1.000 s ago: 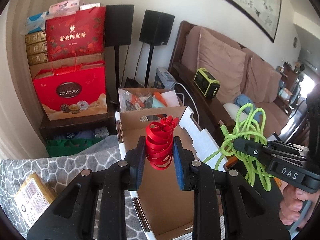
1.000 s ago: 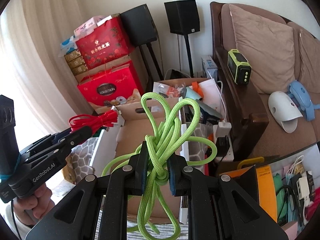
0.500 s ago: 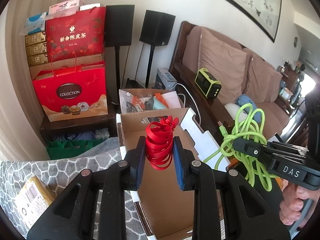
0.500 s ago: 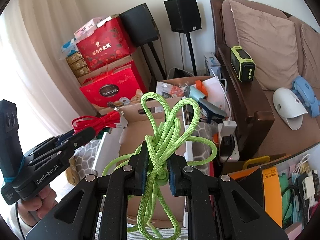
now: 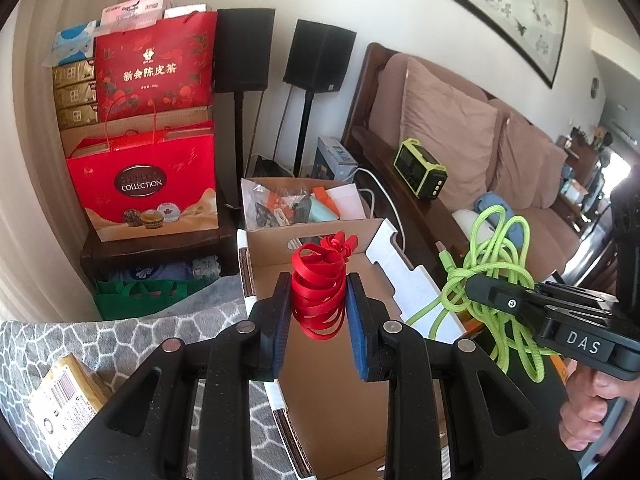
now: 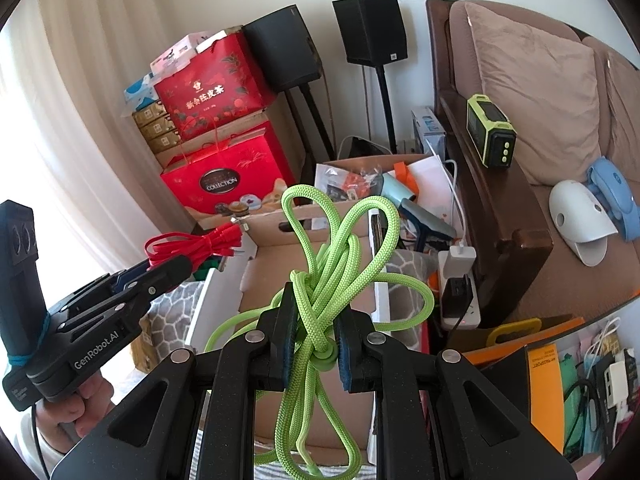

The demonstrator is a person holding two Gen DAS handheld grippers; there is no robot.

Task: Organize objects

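Observation:
My left gripper (image 5: 319,292) is shut on a coiled red flat cable (image 5: 319,294), held in the air above an open cardboard box (image 5: 316,392). In the right wrist view the same left gripper (image 6: 172,266) shows at the left with the red cable (image 6: 192,246) sticking out of it. My right gripper (image 6: 314,322) is shut on a knotted bundle of lime-green cord (image 6: 340,256), whose loops hang below the jaws over the box (image 6: 276,280). In the left wrist view the right gripper (image 5: 476,286) with the green cord (image 5: 494,264) hovers at the box's right flap.
A second box (image 5: 304,204) full of small items stands behind the open one. Red gift bags (image 5: 148,184), two speakers on stands (image 5: 320,56) and a sofa (image 5: 460,136) with a green-edged device (image 5: 420,168) line the back. A patterned grey cloth (image 5: 60,340) lies at left.

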